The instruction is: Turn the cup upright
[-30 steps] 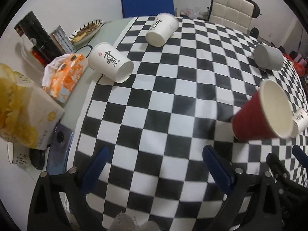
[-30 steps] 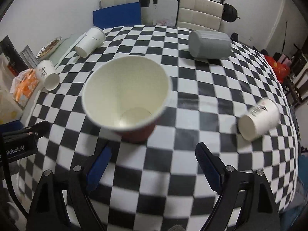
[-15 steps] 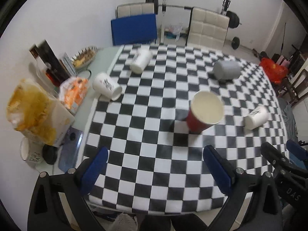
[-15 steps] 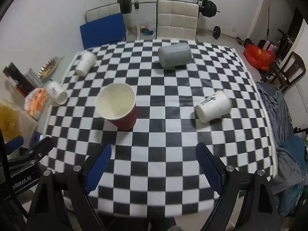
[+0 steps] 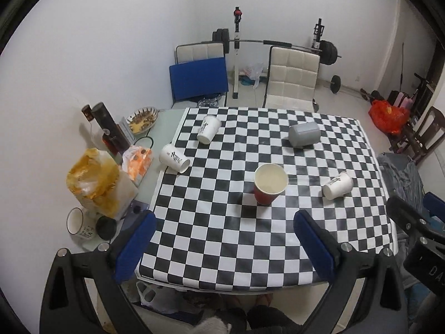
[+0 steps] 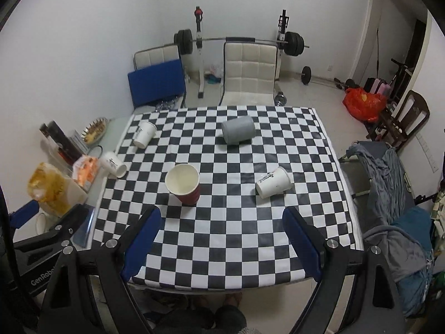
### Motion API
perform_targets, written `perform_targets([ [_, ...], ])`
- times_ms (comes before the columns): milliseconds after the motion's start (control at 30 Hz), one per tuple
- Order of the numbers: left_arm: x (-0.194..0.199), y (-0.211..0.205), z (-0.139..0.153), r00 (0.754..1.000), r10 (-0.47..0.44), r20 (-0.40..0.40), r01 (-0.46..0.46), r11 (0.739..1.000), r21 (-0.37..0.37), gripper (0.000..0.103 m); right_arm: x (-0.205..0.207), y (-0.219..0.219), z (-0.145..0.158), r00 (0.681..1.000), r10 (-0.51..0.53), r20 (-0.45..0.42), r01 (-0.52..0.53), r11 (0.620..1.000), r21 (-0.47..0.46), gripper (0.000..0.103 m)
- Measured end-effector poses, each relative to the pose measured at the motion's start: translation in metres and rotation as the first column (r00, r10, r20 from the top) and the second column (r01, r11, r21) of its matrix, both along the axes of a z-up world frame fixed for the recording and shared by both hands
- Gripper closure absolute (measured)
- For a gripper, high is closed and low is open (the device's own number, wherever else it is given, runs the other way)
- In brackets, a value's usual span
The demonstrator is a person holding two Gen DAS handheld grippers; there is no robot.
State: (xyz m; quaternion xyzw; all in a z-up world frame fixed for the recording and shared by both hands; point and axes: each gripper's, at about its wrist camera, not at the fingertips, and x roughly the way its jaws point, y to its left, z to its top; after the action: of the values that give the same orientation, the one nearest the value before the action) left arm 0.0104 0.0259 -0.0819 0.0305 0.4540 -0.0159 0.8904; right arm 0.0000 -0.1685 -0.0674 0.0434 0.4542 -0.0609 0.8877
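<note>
While both tongs, left (image 5: 222, 239) and right (image 6: 219, 236), hang released above the worktop's (image 5: 222, 261) 6 o'clock edge, the red cup (image 5: 269, 183) stands upright at centre: light, thin-walled, crushable, best gripped gently mid-wall.
</note>
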Motion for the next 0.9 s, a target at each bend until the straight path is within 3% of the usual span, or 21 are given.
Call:
perform_targets([
  [367, -0.02, 0.002, 0.032, 1.0, 0.028, 0.008, -0.028, 0.999, -0.022, 0.002, -0.026, 0.001, 0.039, 1.0, 0.015, 0.011, -0.015, 1.0, 0.011, 0.012],
  [900, -0.027, 0.005, 0.043, 0.999, 0.038, 0.024, -0.037, 0.999, -0.01, 0.002, -0.034, 0.004, 0.052, 1.0, 0.004, 0.005, -0.004, 1.0, 0.002, 0.012],
])
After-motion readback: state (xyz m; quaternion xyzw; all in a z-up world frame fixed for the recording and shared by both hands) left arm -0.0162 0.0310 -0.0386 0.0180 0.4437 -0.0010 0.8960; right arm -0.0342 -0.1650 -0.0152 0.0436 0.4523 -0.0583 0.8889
